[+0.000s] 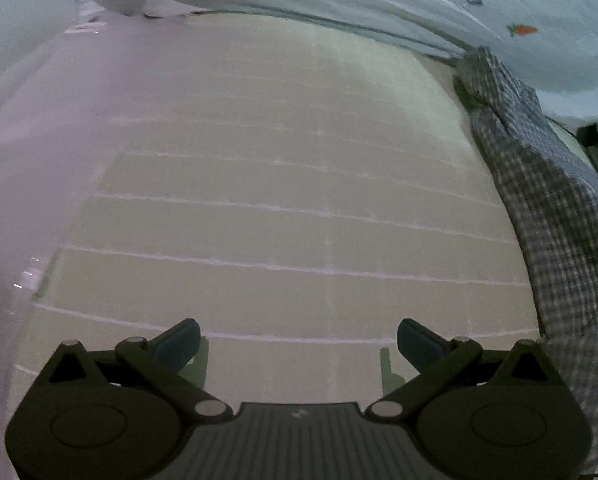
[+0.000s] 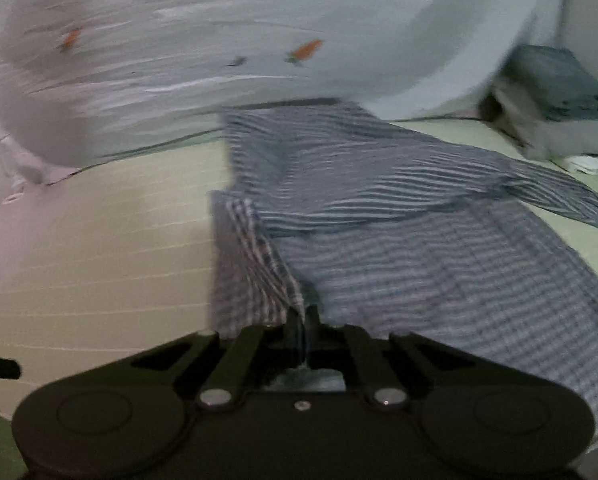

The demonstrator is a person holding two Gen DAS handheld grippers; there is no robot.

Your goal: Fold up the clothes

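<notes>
Bedding fills the room's view: a pale green quilted mattress cover (image 1: 283, 208) stitched in long rows, and beyond both tools a white duvet with small carrot prints (image 2: 259, 32) heaped along the far side. On the cover, straight ahead of the right tool (image 2: 303, 320) and off to the right of the left tool (image 1: 299, 340), lies the checked shirt (image 2: 419, 240), partly spread, one sleeve trailing away to the right and a flap turned over near the right tool's tips. Past it, far right, sits a small stack of folded clothes (image 2: 555, 84).

The right tool is pressed together, pinching a bunched edge of the shirt; it is held low, pointing across the garment. The left tool is spread wide with nothing between its pads, held low over bare cover, the shirt's edge just to its right.

The risk I'd judge: with only one pinch on a bunch of cloth, any pull could drag the whole shirt askew or let layers slip out, leaving a crooked fold; the loose sleeve could tuck under unseen. The right view is blurred, so how much fabric is caught I can't tell.
</notes>
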